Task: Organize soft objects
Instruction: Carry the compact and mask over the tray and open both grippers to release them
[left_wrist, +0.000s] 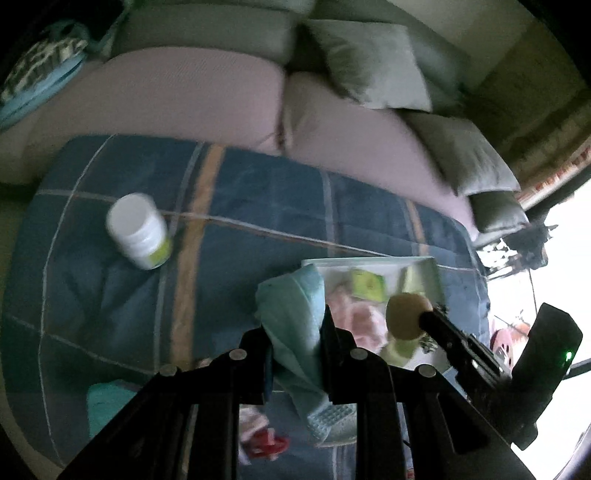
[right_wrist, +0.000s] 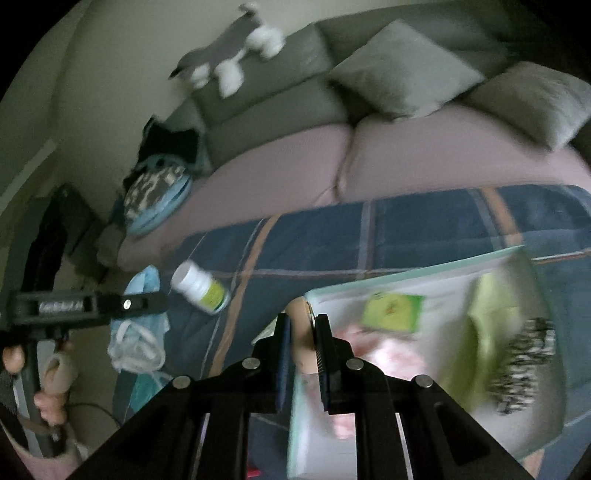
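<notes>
My left gripper (left_wrist: 295, 332) is shut on a light teal cloth (left_wrist: 291, 306) that hangs down between its fingers, above the blue plaid blanket (left_wrist: 240, 206). My right gripper (right_wrist: 303, 328) is shut on a tan rounded soft thing (right_wrist: 301, 314); the left wrist view shows this tan thing (left_wrist: 406, 317) over the near edge of the pale bin (left_wrist: 424, 266). That bin (right_wrist: 406, 288) holds a pink soft item (right_wrist: 384, 354), a green packet (right_wrist: 393, 310), a yellow-green cloth (right_wrist: 491, 325) and a black-and-white patterned piece (right_wrist: 524, 362). A hand (right_wrist: 51, 380) carries the left gripper (right_wrist: 155, 301) at the left.
A white bottle (left_wrist: 140, 229) lies on its side on the blanket. Behind stands a sofa with a pink seat cover (left_wrist: 177, 96) and grey cushions (left_wrist: 373, 62). A grey-and-white plush dog (right_wrist: 229, 55) lies on the sofa back. A small red thing (left_wrist: 266, 445) lies below my left gripper.
</notes>
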